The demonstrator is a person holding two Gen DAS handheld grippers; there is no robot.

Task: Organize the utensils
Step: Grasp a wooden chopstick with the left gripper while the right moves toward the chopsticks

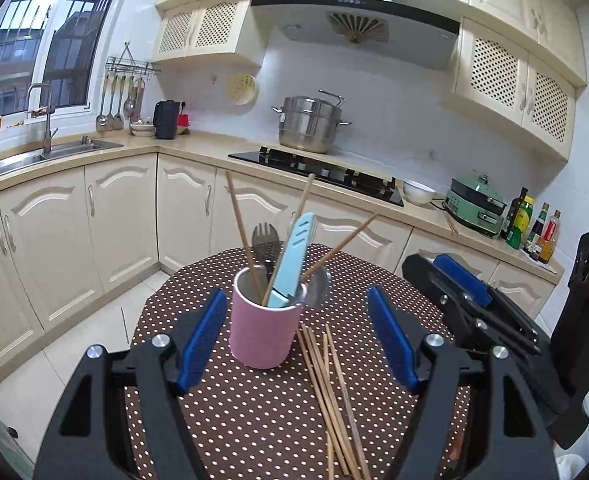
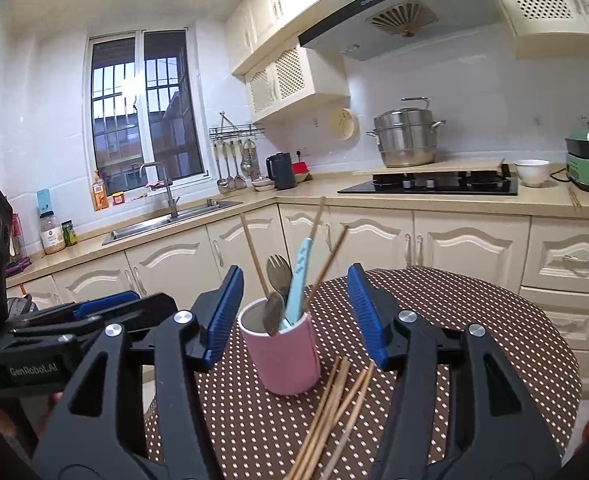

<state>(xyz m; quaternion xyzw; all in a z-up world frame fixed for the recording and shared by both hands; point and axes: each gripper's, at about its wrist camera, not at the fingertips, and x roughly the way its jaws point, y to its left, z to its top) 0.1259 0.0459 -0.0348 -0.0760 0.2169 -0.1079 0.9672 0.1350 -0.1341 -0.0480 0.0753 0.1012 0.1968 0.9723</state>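
Left wrist view: brown polka-dot tablecloth, cream kitchen cabinets beyond. Left gripper wide, empty; pink cylindrical cup ahead between its jaws, untouched, holding wooden chopsticks, blue-handled utensil, metal fork.

Right wrist view: right gripper parted, empty; cup just ahead, loose wooden chopsticks below.

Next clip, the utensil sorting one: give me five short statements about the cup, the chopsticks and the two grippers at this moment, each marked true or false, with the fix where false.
1. The pink cup stands upright on the polka-dot tablecloth. True.
2. The cup is empty. False: it holds chopsticks, a spork and a light blue utensil.
3. A loose bunch of chopsticks lies on the table beside the cup. True.
4. The left gripper is clamped on a chopstick. False: its jaws are open, nothing gripped.
5. The right gripper holds the cup. False: its pads stand apart, clear of it.
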